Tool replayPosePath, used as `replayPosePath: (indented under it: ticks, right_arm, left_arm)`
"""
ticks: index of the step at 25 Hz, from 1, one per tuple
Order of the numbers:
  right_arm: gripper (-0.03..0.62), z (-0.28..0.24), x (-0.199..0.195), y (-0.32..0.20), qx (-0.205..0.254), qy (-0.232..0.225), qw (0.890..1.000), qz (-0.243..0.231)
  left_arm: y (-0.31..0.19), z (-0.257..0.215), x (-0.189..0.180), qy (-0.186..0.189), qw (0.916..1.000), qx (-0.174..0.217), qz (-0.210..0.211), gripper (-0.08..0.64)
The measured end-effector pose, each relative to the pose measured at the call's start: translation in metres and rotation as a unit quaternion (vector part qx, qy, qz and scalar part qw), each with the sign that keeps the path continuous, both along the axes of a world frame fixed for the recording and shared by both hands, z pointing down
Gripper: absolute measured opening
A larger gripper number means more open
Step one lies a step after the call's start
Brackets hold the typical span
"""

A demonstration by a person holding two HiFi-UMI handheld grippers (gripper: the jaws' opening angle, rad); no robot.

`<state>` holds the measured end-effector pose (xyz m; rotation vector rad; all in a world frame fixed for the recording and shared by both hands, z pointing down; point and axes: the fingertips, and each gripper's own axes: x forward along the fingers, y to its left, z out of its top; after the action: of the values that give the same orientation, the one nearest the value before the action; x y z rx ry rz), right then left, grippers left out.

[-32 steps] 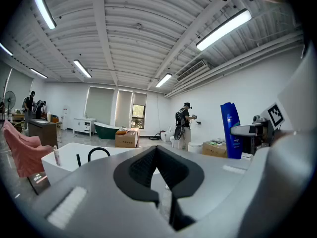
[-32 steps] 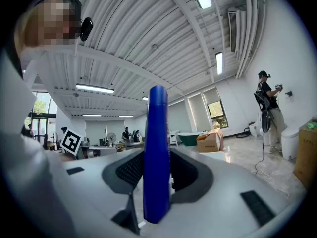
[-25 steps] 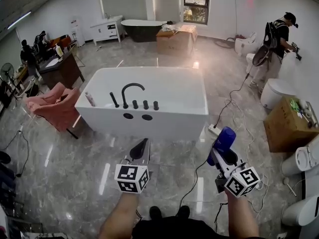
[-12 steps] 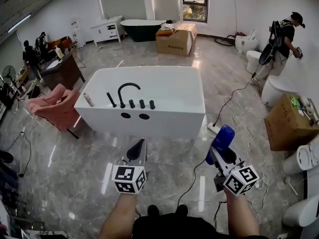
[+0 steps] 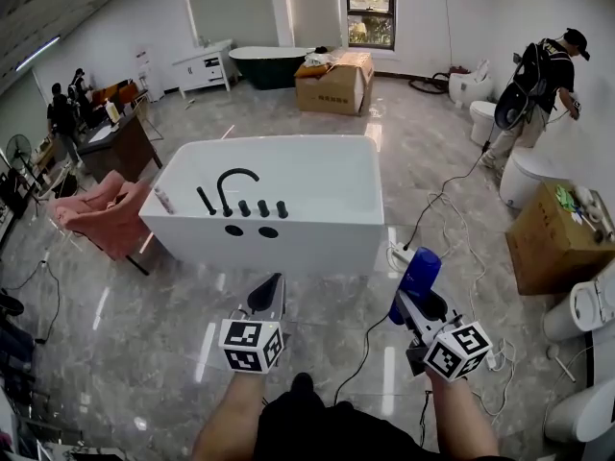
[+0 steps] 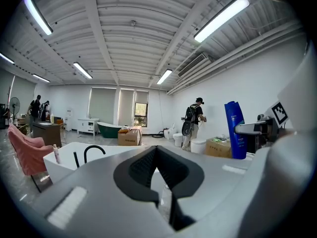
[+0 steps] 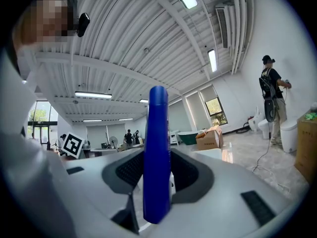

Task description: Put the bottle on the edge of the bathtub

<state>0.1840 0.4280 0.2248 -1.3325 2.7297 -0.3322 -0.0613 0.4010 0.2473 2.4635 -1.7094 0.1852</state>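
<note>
Head view: R tool (image 5: 413, 298) grips blue bottle (image 5: 421, 267), L tool (image 5: 273, 284) clenched, near white bathtub (image 5: 288, 248).

Looks along the left gripper (image 6: 157, 155), jaws pressed together, nothing between. Beyond the tips, takes in a white bathtub (image 6: 62, 158) with a black faucet (image 6: 93, 149) on its rim, and a pink chair (image 6: 22, 150) far left. At right, catches a blue bottle (image 6: 235, 130) upright in the right gripper (image 6: 244, 129). Farther back, finds a person (image 6: 194, 120) at the wall and a box (image 6: 129, 136).
</note>
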Motion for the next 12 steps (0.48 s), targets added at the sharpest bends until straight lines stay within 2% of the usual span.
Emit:
replayPosePath:
  ticks: [6, 12]
  right_arm:
    - [0.160, 0.010, 0.016, -0.012, -0.011, -0.006, 1.000, 0.009]
    - [0.161, 0.022, 0.014, -0.041, -0.026, 0.001, 1.000, 0.011]
  left_arm:
    - [-0.016, 0.004, 0.013, 0.000, 1.0000, -0.002, 0.009, 0.009]
    - [-0.051, 0.018, 0.012, 0.011, 0.9998, -0.010, 0.012, 0.009]
